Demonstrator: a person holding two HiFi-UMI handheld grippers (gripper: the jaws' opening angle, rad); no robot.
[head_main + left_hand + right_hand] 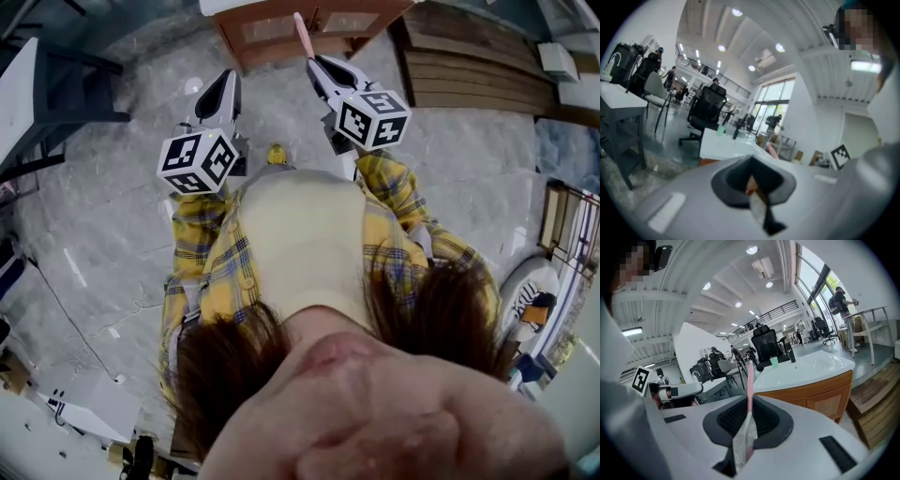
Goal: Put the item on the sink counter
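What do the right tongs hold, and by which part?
The right tongs pinch a thin pink stick by its lower end, which is in clear wrap.

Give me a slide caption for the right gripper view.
Right gripper shut on a pink toothbrush in clear wrapper, aimed toward the white sink counter atop a wooden cabinet.

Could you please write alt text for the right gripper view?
The right gripper is shut on a thin pink item in a clear wrapper. Ahead stands a white sink counter on a wooden cabinet, with office chairs behind.
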